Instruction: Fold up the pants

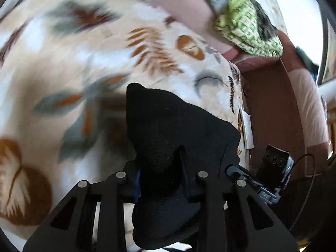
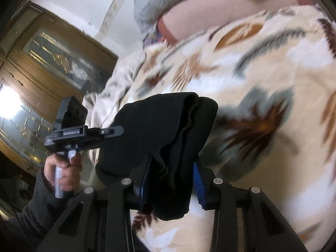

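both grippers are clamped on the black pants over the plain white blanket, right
Not quite: the blanket is not plain white; both wrist views show a cream one printed with brown and grey leaves. The rest holds: the left gripper and the right gripper are each clamped on the black pants.

The black pants (image 1: 168, 138) hung bunched and clamped between both grippers' jaws, drooping toward six o'clock above the blanket

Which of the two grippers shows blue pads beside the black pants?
The right gripper: blue pads flank the black pants. The left gripper looks all black.
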The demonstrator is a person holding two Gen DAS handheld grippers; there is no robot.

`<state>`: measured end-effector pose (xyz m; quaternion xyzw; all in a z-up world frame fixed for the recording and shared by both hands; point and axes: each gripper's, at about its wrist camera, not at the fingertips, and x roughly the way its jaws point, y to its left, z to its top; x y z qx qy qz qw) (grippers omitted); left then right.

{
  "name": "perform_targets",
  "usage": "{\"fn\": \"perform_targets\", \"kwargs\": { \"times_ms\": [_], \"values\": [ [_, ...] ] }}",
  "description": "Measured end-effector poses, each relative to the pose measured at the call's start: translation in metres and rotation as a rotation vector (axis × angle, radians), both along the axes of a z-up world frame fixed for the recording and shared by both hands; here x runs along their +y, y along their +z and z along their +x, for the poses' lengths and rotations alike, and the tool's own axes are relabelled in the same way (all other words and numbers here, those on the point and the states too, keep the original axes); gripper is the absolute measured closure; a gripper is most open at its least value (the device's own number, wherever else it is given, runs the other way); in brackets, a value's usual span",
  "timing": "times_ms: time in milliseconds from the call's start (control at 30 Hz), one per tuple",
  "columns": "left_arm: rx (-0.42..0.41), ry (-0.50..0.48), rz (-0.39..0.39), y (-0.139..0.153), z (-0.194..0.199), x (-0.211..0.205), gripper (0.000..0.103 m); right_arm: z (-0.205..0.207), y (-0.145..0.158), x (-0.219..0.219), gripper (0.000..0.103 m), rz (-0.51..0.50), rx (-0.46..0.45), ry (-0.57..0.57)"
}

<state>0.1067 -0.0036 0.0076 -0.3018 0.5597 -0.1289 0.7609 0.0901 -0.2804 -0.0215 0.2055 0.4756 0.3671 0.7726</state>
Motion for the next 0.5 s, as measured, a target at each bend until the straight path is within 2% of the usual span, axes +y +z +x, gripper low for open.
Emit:
{"fn": "perform_targets", "kwargs": {
  "times_ms": [133,233,400,500],
  "values": [
    [-0.017,-0.006,0.005,-0.001,0.035,-0.034,0.076,0.019,0.008,-0.036,0.067,-0.040,-0.035,-0.083],
    [-0.008,-0.004,-0.001,-0.016,0.062,-0.060,0.076,0.034,0.005,-0.062,0.067,-0.059,-0.030,-0.132],
    [-0.028,-0.019,0.043,-0.044,0.085,-0.091,0.076,0.055,-0.019,-0.084,0.067,-0.087,0.027,-0.179],
    [-0.062,-0.010,0.061,-0.059,0.085,-0.095,0.066,0.063,-0.047,-0.086,0.062,-0.109,0.112,-0.192]
  ]
}}
